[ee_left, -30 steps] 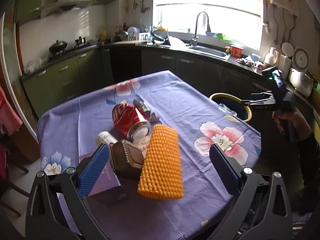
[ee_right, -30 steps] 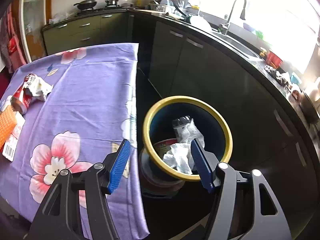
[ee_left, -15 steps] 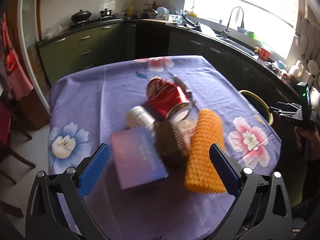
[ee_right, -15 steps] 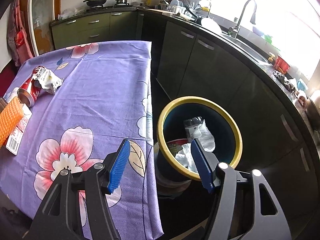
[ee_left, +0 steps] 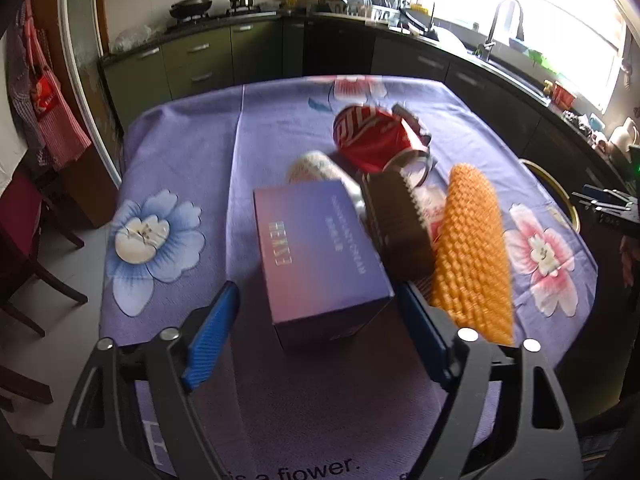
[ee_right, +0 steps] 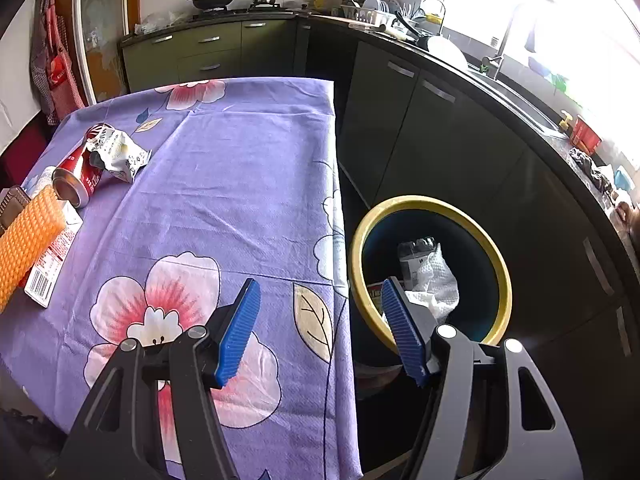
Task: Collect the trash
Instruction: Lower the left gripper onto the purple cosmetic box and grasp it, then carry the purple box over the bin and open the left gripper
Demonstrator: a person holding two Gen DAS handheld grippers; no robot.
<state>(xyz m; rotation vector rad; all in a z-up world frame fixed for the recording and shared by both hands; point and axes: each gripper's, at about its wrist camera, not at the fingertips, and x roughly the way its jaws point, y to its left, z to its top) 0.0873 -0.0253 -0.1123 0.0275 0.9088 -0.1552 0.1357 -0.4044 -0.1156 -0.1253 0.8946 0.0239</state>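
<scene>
Already closing, left gripper (ee_left: 316, 336) straddles purple box (ee_left: 320, 256) (pads not touching yet); right pad may snag orange roll (ee_left: 472, 252). Right gripper (ee_right: 320, 332) apart, empty.

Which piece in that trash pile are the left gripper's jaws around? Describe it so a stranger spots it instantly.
Start at the purple flowered tablecloth and find the trash cluster in its middle. At the cluster's near end, between the closing jaws of the left gripper, sits the purple box. It is the only flat-sided carton, lying beside the brown ridged tray and orange mesh sleeve.
</scene>
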